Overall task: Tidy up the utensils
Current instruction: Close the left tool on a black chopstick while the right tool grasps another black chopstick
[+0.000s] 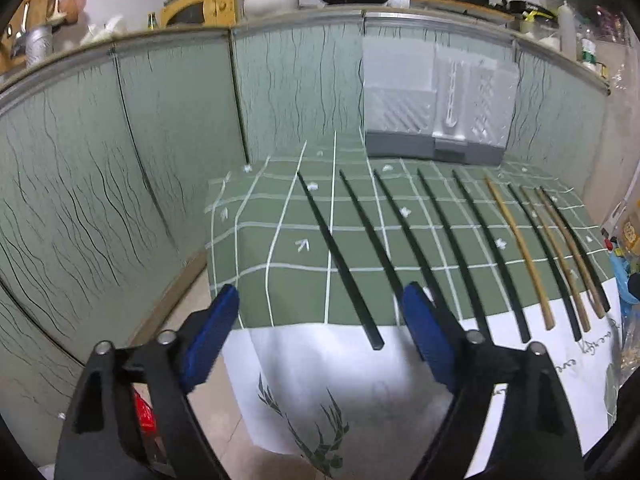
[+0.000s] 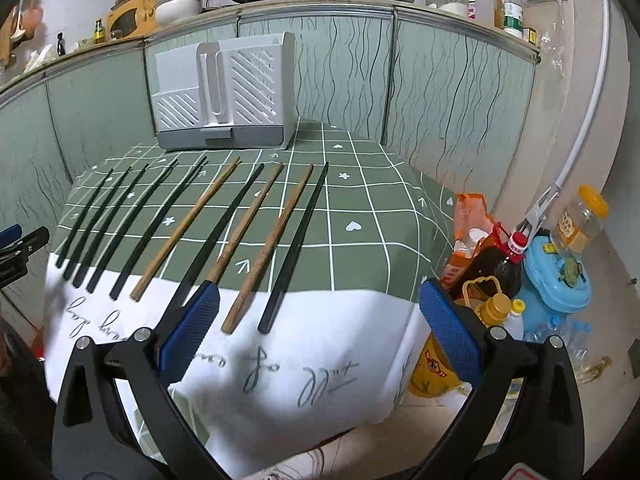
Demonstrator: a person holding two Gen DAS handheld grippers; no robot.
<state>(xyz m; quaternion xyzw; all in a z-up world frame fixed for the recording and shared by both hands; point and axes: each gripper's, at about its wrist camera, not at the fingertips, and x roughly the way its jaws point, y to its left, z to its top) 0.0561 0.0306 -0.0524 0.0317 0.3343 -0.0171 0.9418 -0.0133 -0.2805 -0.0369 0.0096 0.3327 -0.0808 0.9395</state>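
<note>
Several black chopsticks (image 1: 340, 256) and three wooden chopsticks (image 1: 520, 248) lie side by side on a table under a green checked cloth (image 1: 280, 220), their thick ends toward me. My left gripper (image 1: 320, 332) is open, and the end of the leftmost black chopstick shows between its blue pads, untouched. My right gripper (image 2: 320, 328) is open at the front edge of the cloth (image 2: 360, 240). The ends of a wooden chopstick (image 2: 264, 252) and the rightmost black chopstick (image 2: 296, 248) lie between its fingers. A white slotted utensil holder (image 2: 224, 96) on a grey base stands at the back.
Green cabinet panels (image 1: 120, 160) wall in the table behind and at the left. On the floor to the right stand oil bottles (image 2: 500, 264), a blue container (image 2: 556, 280) and a yellow-lidded jar (image 2: 580, 220). The left gripper's tip (image 2: 16, 248) shows at the right wrist view's left edge.
</note>
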